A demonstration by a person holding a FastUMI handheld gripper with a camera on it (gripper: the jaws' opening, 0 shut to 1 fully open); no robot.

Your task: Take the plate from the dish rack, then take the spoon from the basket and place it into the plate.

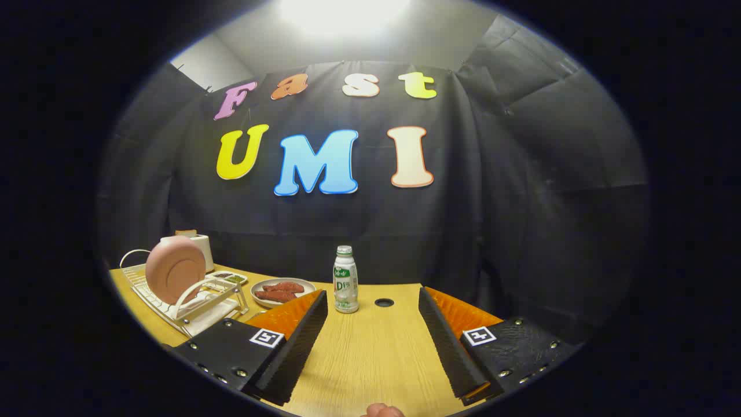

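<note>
Gripper (373,324) fingers spread wide, empty above the wooden table (365,359). First step pending: swing left to the upright pink round plate (173,269) in the white wire dish rack (194,304).

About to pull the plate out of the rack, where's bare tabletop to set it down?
Free: the wood between the open gripper fingers, up to the bottle and the round hole. Crowded: beyond the left finger, where the dish rack with the pink plate, a dish of food and a tray sit close.
</note>
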